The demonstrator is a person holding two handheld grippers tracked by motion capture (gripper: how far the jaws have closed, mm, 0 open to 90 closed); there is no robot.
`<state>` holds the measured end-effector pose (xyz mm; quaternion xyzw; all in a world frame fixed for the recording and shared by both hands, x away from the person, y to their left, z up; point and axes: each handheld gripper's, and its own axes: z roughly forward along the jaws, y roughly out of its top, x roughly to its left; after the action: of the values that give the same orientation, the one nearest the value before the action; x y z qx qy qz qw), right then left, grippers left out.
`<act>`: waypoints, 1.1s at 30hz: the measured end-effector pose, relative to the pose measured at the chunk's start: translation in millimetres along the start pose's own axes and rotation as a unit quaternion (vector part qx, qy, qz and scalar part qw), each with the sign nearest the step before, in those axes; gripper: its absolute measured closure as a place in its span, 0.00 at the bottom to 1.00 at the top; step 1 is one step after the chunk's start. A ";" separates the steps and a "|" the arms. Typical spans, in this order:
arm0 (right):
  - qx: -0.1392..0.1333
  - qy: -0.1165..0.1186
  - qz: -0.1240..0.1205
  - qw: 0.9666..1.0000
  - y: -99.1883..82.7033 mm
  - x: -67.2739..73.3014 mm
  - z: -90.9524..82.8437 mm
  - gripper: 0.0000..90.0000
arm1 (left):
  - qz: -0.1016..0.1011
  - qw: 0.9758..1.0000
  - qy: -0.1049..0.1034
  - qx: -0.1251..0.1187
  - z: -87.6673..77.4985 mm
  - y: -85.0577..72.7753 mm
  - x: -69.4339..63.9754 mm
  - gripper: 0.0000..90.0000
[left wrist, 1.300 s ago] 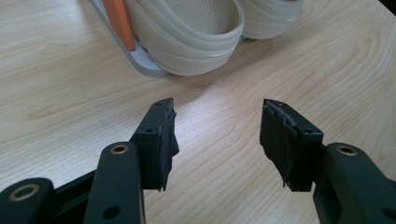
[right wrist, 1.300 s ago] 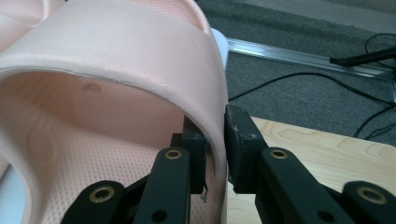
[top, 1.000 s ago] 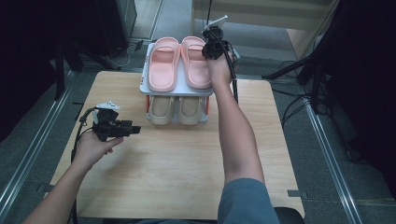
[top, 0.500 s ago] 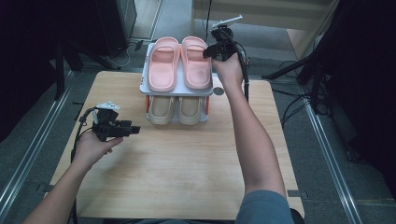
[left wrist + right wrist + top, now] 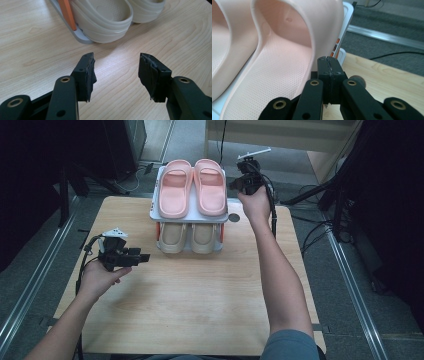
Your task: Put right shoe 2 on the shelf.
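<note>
The person's right arm is stretched far forward across the table, the right gripper (image 5: 246, 181) held up beside the top tier of a small two-level shoe rack (image 5: 156, 210). Its jaws have just been closing and are now pressed flat together with nothing between them; in the right gripper view (image 5: 329, 65) the closed tips sit just beside the outer edge of the nearer pink slipper (image 5: 284, 65), too close to tell whether they touch it. That slipper and its mate (image 5: 173, 188) lie side by side on the upper shelf, to the left of this gripper as seen from above. A small dark round knob (image 5: 233, 218) sits on the tabletop just below the right hand.

The left arm is bent, its hand low over the table's near left part. The left gripper (image 5: 125, 257) is held level and points towards the rack, its jaws spread wide and empty (image 5: 116, 75) above bare wood. Ahead of them stands a pair of beige slippers (image 5: 105, 18) on the rack's lower shelf, next to an orange upright (image 5: 67, 13).

The table (image 5: 200, 300) is pale wood. Around it lie grey floor, metal rails (image 5: 30, 290) on either side, and loose black cables (image 5: 310, 232).
</note>
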<state>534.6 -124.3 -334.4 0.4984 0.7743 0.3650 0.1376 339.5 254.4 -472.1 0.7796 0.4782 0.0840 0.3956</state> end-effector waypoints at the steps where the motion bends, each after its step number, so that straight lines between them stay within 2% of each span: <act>1: 0.000 0.000 0.000 1.000 0.0 0.0 0.0 1.00 | 0.000 1.000 0.000 0.000 0.0 0.0 0.0 0.52; 5: 0.000 0.014 0.011 1.000 -5.3 -3.5 5.4 1.00 | -0.001 1.000 0.000 0.001 0.6 -0.2 0.8 0.52; 12: -0.002 0.024 0.010 1.000 -7.1 -2.5 8.5 1.00 | -0.006 1.000 0.000 0.005 1.4 -1.0 2.6 0.52; 19: -0.002 0.029 -0.007 1.000 -8.7 5.4 9.4 1.00 | -0.006 1.000 0.000 0.006 1.9 -1.2 2.4 0.52; 33: 0.001 0.047 -0.023 0.999 -10.9 18.3 5.3 1.00 | -0.005 1.000 0.001 0.008 2.4 -1.1 1.8 0.52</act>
<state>521.8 -108.6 -343.0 0.4630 0.7914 0.3840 0.1093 340.9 254.8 -475.0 0.7804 0.4831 0.0786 0.3893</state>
